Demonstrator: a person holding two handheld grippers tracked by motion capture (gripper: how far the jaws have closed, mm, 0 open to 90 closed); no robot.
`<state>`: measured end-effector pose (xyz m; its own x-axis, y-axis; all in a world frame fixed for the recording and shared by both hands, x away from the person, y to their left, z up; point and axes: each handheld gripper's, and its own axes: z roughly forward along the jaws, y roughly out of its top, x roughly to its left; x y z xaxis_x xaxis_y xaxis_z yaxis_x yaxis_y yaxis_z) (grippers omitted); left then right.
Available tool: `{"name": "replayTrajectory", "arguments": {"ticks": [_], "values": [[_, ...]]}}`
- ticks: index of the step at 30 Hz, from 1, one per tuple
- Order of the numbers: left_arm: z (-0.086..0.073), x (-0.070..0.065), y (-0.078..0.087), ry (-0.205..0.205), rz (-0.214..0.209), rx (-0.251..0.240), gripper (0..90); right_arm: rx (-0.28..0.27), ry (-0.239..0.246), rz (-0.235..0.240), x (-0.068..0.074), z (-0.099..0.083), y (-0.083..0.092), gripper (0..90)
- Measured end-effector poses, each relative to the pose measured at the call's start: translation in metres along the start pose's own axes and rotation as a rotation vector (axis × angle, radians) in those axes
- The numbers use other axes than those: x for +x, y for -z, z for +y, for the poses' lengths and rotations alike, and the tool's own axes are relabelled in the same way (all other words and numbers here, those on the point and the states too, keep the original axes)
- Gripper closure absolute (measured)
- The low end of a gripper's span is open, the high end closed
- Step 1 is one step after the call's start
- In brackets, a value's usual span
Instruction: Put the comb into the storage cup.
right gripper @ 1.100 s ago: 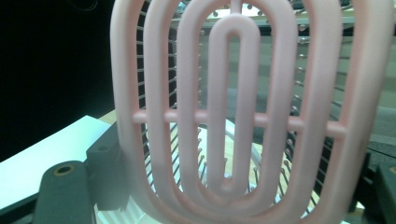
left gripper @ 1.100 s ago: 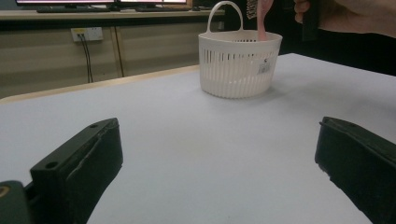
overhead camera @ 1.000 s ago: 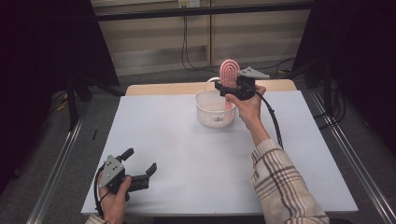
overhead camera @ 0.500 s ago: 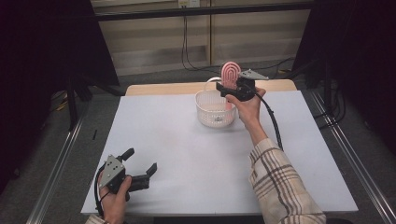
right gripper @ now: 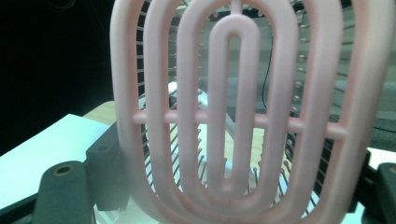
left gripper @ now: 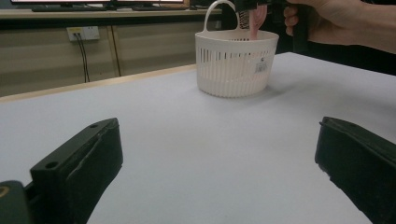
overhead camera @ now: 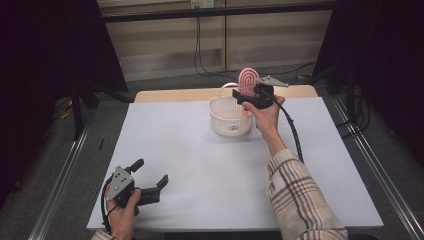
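The white worktop (overhead camera: 200, 165) spans most of the high view, with a strip of bare wood showing along its far edge. Toward that far edge, a little right of the middle, stands a round white basket (overhead camera: 230, 117) with slotted walls and an arched handle at its far rim; in the left gripper view the same basket (left gripper: 233, 65) sits upright on the worktop, well apart from the near jaws, with a small label on its wall. The person's right forearm, in a plaid sleeve (overhead camera: 300, 200), reaches forward across the worktop to the basket's right side. There the right gripper (overhead camera: 246, 98) is held over the basket's right rim, its grey three-cornered plate uppermost and its cable trailing back along the arm. Its jaws are closed on a pink hairbrush (overhead camera: 248, 80), gripping it low down so that the oval head stands upright above the basket, while the lower part of the brush reaches down inside the rim. In the right gripper view the pink hairbrush (right gripper: 233, 116) stands close before the camera, its vented head made of nested oval loops joined by a crossbar, thin bristles with rounded tips showing behind them. The left gripper (overhead camera: 155, 177) rests low at the near left corner of the worktop, held in the person's left hand, its jaws spread wide apart with nothing between them.
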<state>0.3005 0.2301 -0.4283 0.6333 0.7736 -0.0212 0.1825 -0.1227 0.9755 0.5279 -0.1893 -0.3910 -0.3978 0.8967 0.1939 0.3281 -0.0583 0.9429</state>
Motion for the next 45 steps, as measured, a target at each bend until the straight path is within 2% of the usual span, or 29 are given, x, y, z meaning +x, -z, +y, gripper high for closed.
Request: {"name": "replayTrajectory", "arguments": {"ticks": [13,22,37,39,45], "values": [[0.000,0.000,0.000,0.004,-0.001,-0.003,1.0,0.022,-0.050,0.003,-0.011,0.002,0.004,19.9],[0.000,0.000,0.000,0.002,0.000,-0.008,1.0,0.029,-0.065,0.002,-0.020,0.003,0.005,19.0],[0.000,0.000,0.000,-0.003,0.002,-0.009,1.0,0.043,-0.059,0.022,-0.022,0.002,0.005,18.3],[0.000,0.000,0.000,-0.002,0.000,-0.009,1.0,0.057,-0.044,0.016,-0.021,0.001,0.004,17.9],[0.000,-0.001,0.000,0.003,-0.003,-0.008,1.1,0.055,-0.054,0.014,-0.021,0.001,0.003,17.5]]}}
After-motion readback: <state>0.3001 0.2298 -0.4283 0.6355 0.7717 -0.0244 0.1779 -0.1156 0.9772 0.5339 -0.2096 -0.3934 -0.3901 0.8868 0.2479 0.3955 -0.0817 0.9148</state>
